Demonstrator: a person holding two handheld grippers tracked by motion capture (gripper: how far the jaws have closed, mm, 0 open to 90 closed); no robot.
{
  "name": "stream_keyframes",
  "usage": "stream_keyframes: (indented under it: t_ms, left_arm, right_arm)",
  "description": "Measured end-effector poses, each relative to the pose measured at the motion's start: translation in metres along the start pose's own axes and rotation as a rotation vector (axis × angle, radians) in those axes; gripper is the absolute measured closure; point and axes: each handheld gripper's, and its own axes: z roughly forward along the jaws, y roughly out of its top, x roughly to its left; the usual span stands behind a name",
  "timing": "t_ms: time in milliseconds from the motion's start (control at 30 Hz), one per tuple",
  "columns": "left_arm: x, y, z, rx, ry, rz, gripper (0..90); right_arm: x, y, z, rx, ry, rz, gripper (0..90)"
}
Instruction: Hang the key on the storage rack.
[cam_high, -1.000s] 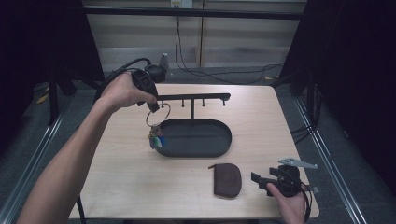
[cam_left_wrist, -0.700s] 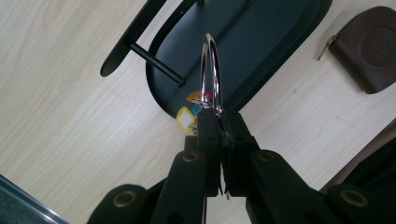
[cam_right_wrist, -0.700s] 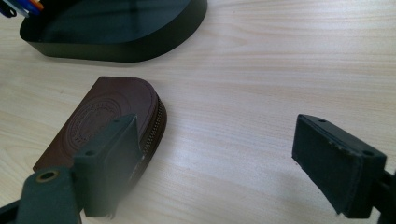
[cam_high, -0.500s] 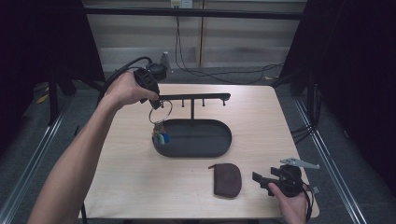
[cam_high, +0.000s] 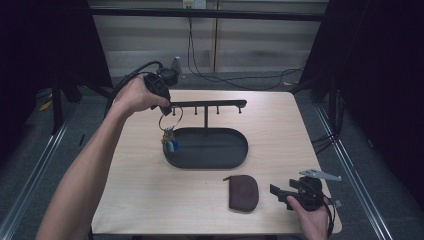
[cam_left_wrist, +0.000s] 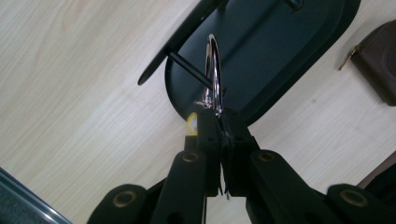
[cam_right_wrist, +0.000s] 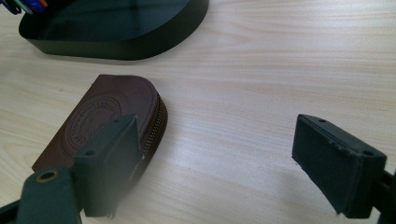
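**Desk:** What does the moment show?

**Photographer:** A person's left gripper (cam_high: 165, 106) holds a large silver metal key ring (cam_high: 170, 119) at the left end of the black metal hook rack (cam_high: 207, 104), the T-shaped stand that rises from a black oval tray (cam_high: 235, 155) on the pale wooden table (cam_high: 280, 125). The jaws are pinched fully together on the ring's wire, as the left gripper view makes plain (cam_left_wrist: 215, 74). Small keys and coloured tags (cam_high: 170, 145) hang from the ring, down over the tray's left rim.

**Desk:** Is the ring on a peg of the rack yet?

**Photographer:** It looks threaded. In the left gripper view a thin black peg (cam_left_wrist: 189, 70) appears to pass through the loop, though whether the ring rests its weight there I cannot tell.

**Desk:** And the other hand?

**Photographer:** The right gripper (cam_high: 285, 192) sits low, on the near side of the tray and well off from the rack, its jaws standing wide apart with nothing between them. A brown leather zip pouch (cam_high: 243, 192) lies just beside it, flat on the table.

**Desk:** So the step in hand?

**Photographer:** Hanging the keys, by my reading, and close to done. The next move calls for a small drop so the ring settles on the peg, then a clean release without dragging it back off the rack.
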Motion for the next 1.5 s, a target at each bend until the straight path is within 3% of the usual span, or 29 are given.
stream_keyframes:
  t_ms: [167, 367, 767, 1067, 1333, 1500]
  left_arm:
    - [0.008, 0.000, 0.006, 0.008, 0.020, -0.018, 87.8]
    - [0.014, -0.004, 0.013, 0.005, 0.005, -0.034, 87.7]
    - [0.014, -0.001, 0.021, 0.018, 0.024, -0.020, 86.3]
    - [0.013, 0.000, 0.023, 0.022, 0.026, -0.034, 84.8]
    - [0.017, -0.006, 0.022, 0.000, 0.022, -0.056, 78.9]
    - [0.018, -0.010, 0.021, -0.018, 0.010, -0.067, 69.0]
  right_arm:
    - [-0.001, 0.000, 0.001, 0.003, 0.002, 0.000, 15.1]
    - [-0.001, 0.000, 0.001, 0.006, 0.002, 0.000, 15.2]
    - [-0.001, 0.000, 0.001, 0.006, 0.001, -0.004, 15.2]
    - [-0.002, 0.000, 0.001, 0.007, 0.000, -0.001, 15.2]
    - [-0.001, 0.001, 0.002, 0.009, 0.000, -0.002, 15.2]
    - [-0.001, 0.002, 0.003, 0.011, -0.001, -0.003, 15.2]
